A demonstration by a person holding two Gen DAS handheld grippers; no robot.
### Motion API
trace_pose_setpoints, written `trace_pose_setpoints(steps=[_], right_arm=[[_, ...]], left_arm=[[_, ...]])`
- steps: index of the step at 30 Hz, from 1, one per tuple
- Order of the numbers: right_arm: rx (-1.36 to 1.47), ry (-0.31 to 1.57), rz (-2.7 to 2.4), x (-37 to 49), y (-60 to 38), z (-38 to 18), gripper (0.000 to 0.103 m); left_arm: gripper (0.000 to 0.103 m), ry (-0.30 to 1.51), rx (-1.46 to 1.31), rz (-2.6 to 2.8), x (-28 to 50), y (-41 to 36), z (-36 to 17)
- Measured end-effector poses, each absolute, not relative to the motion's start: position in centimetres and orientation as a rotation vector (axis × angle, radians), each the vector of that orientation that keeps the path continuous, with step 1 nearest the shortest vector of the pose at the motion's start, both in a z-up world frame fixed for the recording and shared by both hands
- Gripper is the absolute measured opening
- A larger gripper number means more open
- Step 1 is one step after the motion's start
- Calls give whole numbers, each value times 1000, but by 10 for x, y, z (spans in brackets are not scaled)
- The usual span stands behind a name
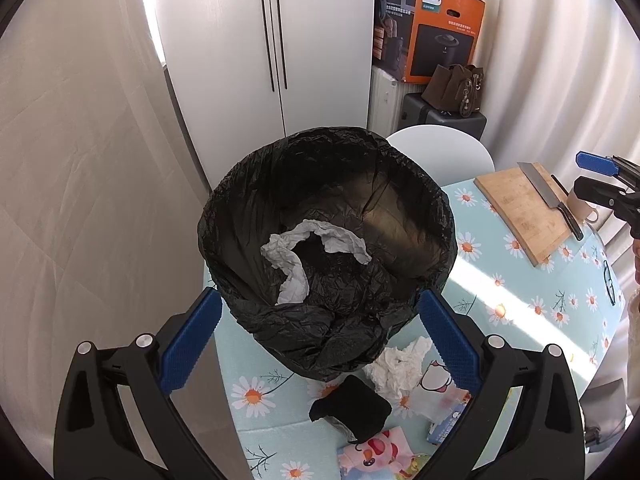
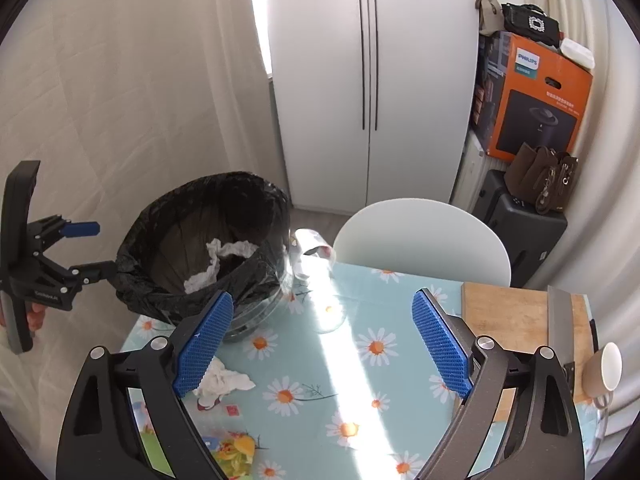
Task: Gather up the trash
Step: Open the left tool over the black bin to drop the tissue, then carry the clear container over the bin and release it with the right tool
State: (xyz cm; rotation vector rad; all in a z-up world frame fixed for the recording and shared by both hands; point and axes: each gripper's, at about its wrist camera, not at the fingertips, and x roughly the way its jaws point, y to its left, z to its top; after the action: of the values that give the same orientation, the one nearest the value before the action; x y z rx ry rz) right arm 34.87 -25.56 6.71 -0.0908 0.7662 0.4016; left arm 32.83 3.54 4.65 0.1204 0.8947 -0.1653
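1. The left tool [image 1: 316,344] has its jaws wide apart and empty, hovering over the near rim of the black-lined bin [image 1: 328,216]; the right tool [image 2: 320,344] is likewise spread and empty above bare worktop [image 2: 360,380].
2. Just below the left tool lie one crumpled white tissue [image 1: 396,372], one black scrap [image 1: 352,404] and a few printed wrappers [image 1: 372,452].
3. One tissue [image 1: 296,260] already lies in the bin.
4. The tissue looks light and soft; pinching its bunched middle should hold.
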Motion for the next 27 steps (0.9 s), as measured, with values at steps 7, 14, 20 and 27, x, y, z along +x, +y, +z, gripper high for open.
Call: trace_pose_setpoints(steps=[7,14,20,27], right_arm=[[-85,779,416,344,-264,58,87],[-57,796,395,370,-266,44,87],[18,844,377,412,-264,22,87],[41,912,435,469,-251,-14,87]], left_arm=[[97,910,105,-136,311,39,43],[97,902,84,-117,318,60,45],[97,883,126,-140,349,76,45],[97,926,105,-126,388,81,27]])
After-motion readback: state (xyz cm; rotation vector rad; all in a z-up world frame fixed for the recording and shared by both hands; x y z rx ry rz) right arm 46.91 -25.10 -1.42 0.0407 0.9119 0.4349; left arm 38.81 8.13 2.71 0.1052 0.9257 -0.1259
